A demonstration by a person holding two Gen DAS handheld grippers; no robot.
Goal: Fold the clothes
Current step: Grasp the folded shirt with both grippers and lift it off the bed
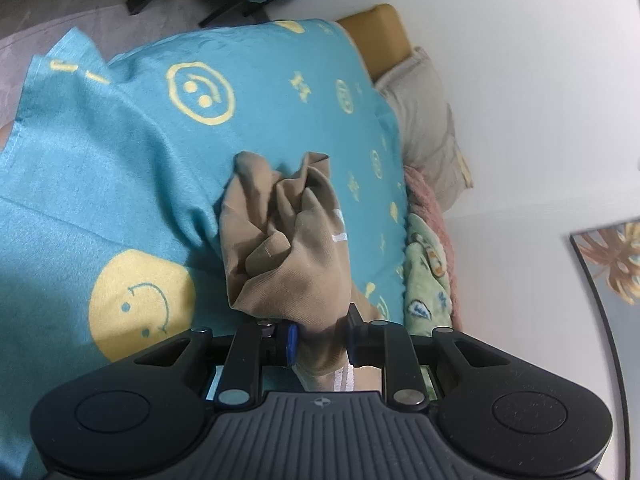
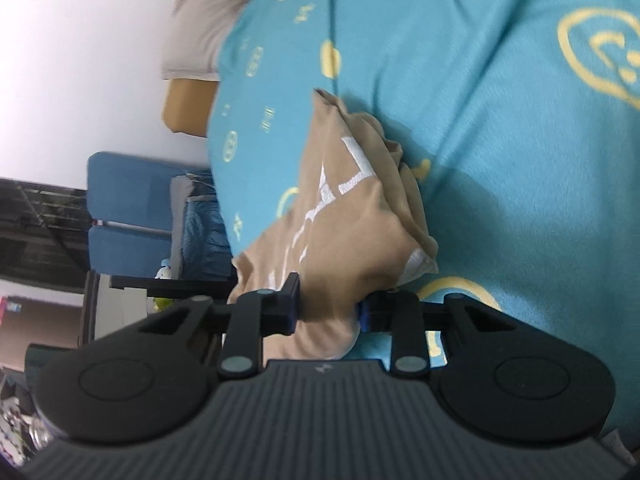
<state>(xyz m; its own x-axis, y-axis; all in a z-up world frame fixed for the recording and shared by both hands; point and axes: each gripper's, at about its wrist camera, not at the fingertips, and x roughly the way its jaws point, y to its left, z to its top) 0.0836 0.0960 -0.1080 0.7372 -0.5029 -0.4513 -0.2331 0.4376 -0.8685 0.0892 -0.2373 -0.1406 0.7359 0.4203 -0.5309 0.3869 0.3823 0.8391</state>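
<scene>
A tan garment (image 1: pixel 288 240) with white lettering hangs bunched above a teal blanket (image 1: pixel 132 168) printed with yellow smiley faces. My left gripper (image 1: pixel 320 340) is shut on one bunched end of it. In the right wrist view the same tan garment (image 2: pixel 348 216) shows its white letters, and my right gripper (image 2: pixel 326 312) is shut on another part of it. The cloth hangs crumpled in folds past both sets of fingers, above the teal blanket (image 2: pixel 500 140). How the garment lies between the two grippers is hidden.
Beige, pink and green clothes (image 1: pixel 428 148) lie piled along the blanket's far edge by a white wall. A tan headboard cushion (image 1: pixel 380 36) sits at the bed's end. Blue chairs (image 2: pixel 128 216) and dark furniture stand beyond the bed.
</scene>
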